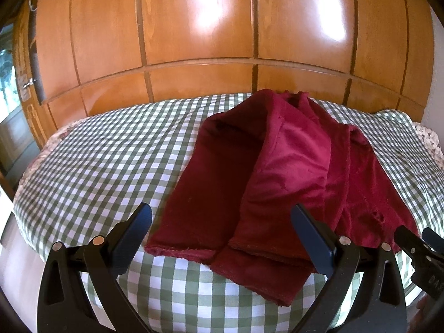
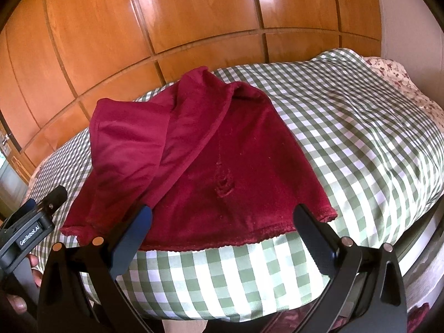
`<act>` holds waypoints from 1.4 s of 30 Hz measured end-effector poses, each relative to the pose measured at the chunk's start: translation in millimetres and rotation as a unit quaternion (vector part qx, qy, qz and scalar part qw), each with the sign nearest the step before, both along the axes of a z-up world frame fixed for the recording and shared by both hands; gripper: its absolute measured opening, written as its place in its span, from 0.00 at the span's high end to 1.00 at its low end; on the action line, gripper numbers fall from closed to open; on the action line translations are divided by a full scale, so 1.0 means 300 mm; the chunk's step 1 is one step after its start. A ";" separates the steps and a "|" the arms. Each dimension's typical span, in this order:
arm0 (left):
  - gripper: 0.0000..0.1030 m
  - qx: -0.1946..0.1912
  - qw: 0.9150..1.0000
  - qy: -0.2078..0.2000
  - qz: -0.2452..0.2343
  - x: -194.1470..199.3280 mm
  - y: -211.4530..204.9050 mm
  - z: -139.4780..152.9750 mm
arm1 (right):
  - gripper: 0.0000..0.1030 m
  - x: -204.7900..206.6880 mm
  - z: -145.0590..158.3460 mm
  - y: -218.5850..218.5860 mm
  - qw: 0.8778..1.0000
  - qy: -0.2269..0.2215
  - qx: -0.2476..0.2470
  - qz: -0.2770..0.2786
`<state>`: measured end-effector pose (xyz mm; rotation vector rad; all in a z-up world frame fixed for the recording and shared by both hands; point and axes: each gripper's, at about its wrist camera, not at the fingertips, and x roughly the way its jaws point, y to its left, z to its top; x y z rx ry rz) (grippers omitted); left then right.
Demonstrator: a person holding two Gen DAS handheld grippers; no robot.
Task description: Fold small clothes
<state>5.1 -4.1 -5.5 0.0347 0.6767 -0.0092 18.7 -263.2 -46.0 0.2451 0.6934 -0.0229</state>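
Observation:
A dark red garment [image 1: 277,166] lies partly folded on a bed with a green-and-white checked cover [image 1: 97,161]. Its near hem points toward me, and one layer is turned over to show a smoother lining. In the right wrist view the same garment [image 2: 211,166] shows a small torn spot near its middle. My left gripper [image 1: 222,219] hovers open over the near left hem, nothing between its fingers. My right gripper [image 2: 222,219] stands open above the near right hem, also holding nothing. The left gripper's body [image 2: 30,230] shows at the lower left of the right wrist view.
A wall of glossy wooden wardrobe doors [image 1: 199,27] rises behind the bed. A floral sheet [image 2: 394,75] shows at the bed's far right corner. A doorway with a handle [image 1: 27,83] is at the far left. The bed's near edge [image 2: 222,299] drops away below the grippers.

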 end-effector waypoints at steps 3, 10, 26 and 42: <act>0.03 0.001 1.000 -0.001 -0.007 -0.002 -0.008 0.001 | 0.02 0.002 -0.002 -0.002 1.000 0.000 -0.001 0.001; 0.03 -0.001 1.000 -0.001 -0.015 -0.003 -0.018 0.002 | 0.02 0.000 -0.002 -0.004 1.000 0.001 0.001 0.000; 0.42 -0.006 0.994 0.053 -0.092 0.047 -0.074 -0.037 | 0.02 0.038 -0.021 -0.071 0.999 0.013 0.016 -0.030; 0.47 0.040 0.979 0.111 -0.168 0.240 -0.213 -0.149 | 0.32 0.170 -0.021 -0.106 0.999 0.031 0.028 0.001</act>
